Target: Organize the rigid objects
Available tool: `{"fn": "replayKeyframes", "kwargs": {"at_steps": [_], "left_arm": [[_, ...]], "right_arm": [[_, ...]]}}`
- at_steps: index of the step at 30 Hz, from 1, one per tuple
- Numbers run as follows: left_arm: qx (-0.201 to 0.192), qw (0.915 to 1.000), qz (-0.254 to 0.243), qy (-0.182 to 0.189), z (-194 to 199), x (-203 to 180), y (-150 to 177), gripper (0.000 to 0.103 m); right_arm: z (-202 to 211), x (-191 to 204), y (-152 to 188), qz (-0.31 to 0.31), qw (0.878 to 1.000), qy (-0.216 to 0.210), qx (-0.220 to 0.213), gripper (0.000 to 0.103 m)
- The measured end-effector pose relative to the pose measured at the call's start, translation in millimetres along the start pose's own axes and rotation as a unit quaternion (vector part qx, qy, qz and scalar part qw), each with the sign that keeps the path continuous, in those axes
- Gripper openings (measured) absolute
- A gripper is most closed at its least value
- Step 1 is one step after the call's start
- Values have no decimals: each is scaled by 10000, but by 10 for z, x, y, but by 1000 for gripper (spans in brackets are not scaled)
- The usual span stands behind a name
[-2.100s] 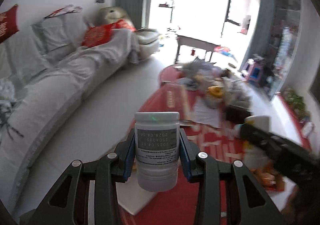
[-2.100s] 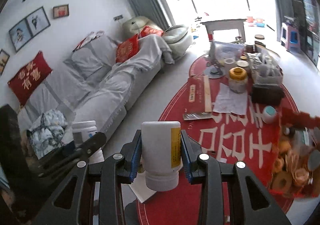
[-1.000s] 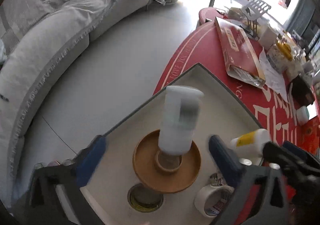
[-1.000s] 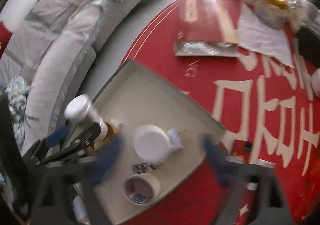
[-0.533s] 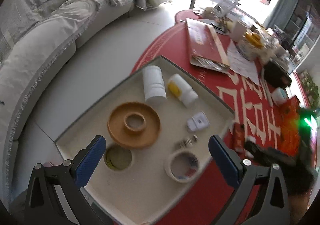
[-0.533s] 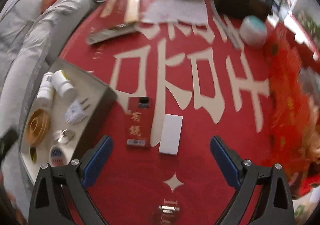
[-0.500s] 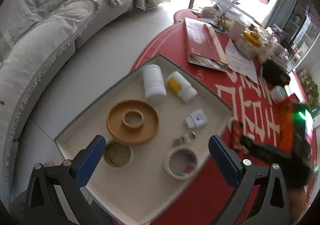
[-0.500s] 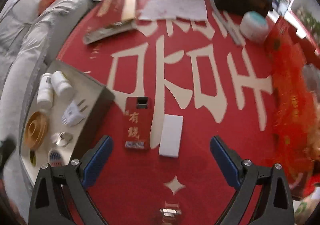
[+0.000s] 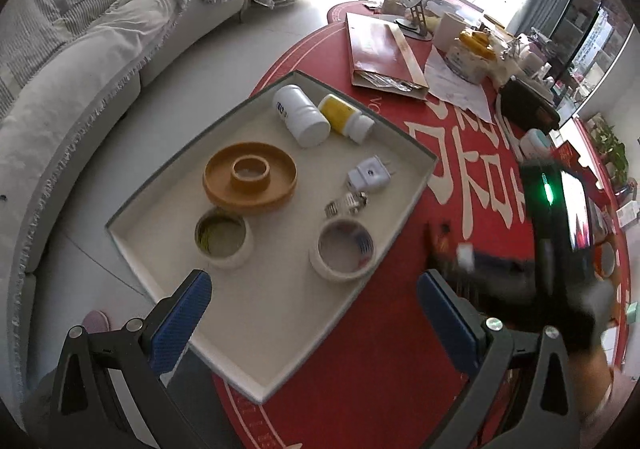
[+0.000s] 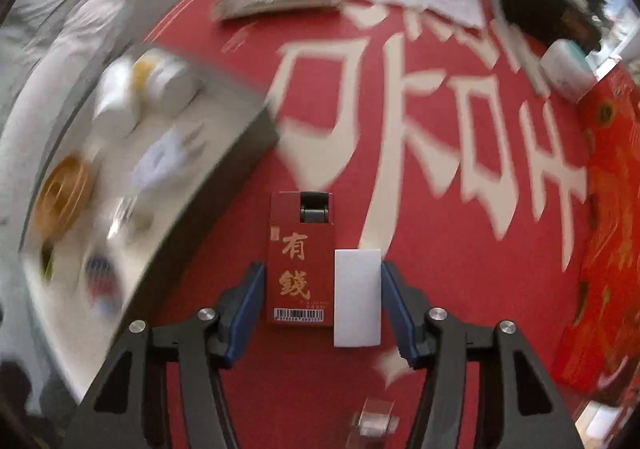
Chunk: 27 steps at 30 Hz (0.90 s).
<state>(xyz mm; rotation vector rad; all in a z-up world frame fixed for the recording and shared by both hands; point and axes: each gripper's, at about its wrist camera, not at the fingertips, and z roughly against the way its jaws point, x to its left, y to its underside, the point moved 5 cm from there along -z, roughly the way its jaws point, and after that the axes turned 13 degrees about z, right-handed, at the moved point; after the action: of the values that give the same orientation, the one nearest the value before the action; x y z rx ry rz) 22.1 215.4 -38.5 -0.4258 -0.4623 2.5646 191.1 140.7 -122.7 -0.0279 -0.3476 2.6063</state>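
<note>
Left gripper (image 9: 312, 313) wide; right gripper (image 10: 322, 309) half-closed.

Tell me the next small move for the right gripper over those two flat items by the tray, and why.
Probably finish closing. The right gripper has just been closing, with the red box and white block lying side by side between its pads; whether the pads press yet is unclear. Once both are pinched, lift and carry them to the tray, which has bare floor.
</note>
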Motion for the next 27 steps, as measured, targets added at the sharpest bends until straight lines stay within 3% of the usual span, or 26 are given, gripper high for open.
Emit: {"fn": "replayKeyframes", "kwargs": {"at_steps": [4,8,11,12,15,18,23,27], "left_arm": [[22,10000,-50,-36,73,77,220,103],[140,9998,-54,-127,96,199,429,103],[240,9995,-73,-177,115,277,599,103],[257,9995,-93,-187,118,281,643,103],[397,9989,-202,-162,91,232,810,103],[559,9972,-491,-102,44,75,1010,103],[723,9926,-961,-164,-73,-192,1260,103],[832,9939,-671,-268,-245,-242,1230,103]], "right_arm": [[126,447,551,703,9970,-309,130,59],[219,776,1023,1296,9912,-255,110,59],[299,828,1180,1397,9894,-403,20,59],[404,795,1226,1316,9902,-443,-151,63],[740,483,1316,738,9942,-193,-764,96],[905,70,1441,-43,9952,13,-983,96],[857,-536,1938,-1307,9888,282,-661,96],[759,-795,2214,-1864,9814,114,-449,96]]}}
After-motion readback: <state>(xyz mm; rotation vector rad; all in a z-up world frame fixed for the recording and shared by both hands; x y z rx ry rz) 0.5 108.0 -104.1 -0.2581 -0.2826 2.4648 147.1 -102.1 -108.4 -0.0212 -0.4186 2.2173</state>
